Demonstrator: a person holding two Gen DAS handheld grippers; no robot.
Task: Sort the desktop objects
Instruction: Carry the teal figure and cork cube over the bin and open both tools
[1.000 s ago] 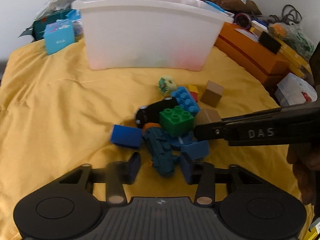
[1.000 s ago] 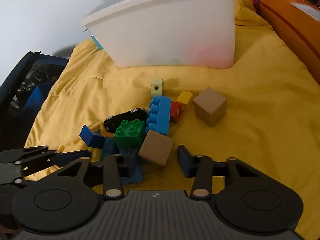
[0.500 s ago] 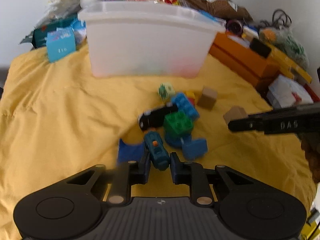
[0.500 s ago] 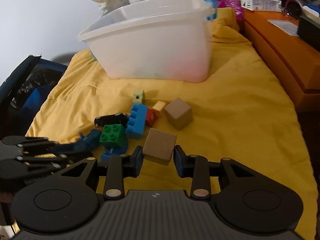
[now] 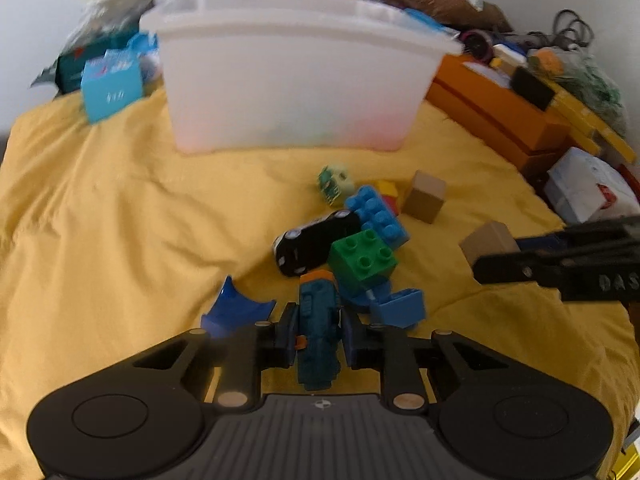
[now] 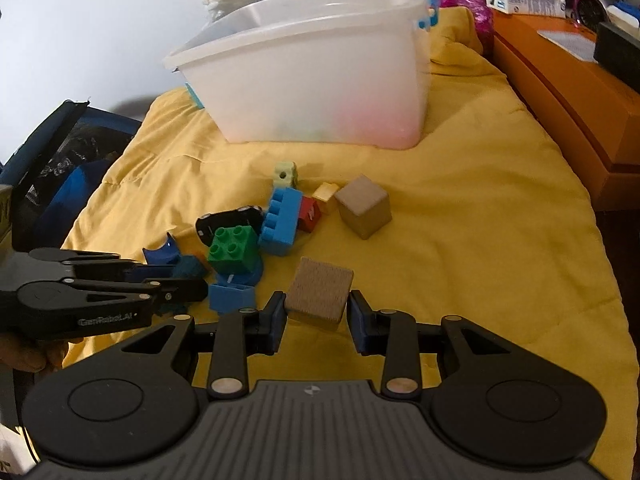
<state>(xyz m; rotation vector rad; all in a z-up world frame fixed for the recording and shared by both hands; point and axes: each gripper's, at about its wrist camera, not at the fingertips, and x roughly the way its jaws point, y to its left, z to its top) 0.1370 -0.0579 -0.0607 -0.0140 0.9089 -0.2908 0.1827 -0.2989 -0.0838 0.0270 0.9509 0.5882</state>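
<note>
My left gripper (image 5: 319,330) is shut on a dark teal toy (image 5: 318,330) with an orange tip, held just above the yellow cloth. My right gripper (image 6: 318,314) is shut on a tan wooden cube (image 6: 319,293); it also shows in the left wrist view (image 5: 486,240). The toy pile lies ahead: green brick (image 5: 362,256), black toy car (image 5: 314,236), blue brick (image 5: 376,216), second wooden cube (image 5: 424,202), pale green block (image 5: 336,182). The white bin (image 5: 296,80) stands behind the pile.
Orange boxes (image 5: 500,120) line the right side. A blue carton (image 5: 112,84) and bags sit left of the bin. Blue pieces (image 5: 236,308) lie near my left fingers. A dark bag (image 6: 60,168) hangs off the left cloth edge.
Both grippers closed, the left on the teal toy and the right on the wooden cube, then lifted and drew back from the pile.
</note>
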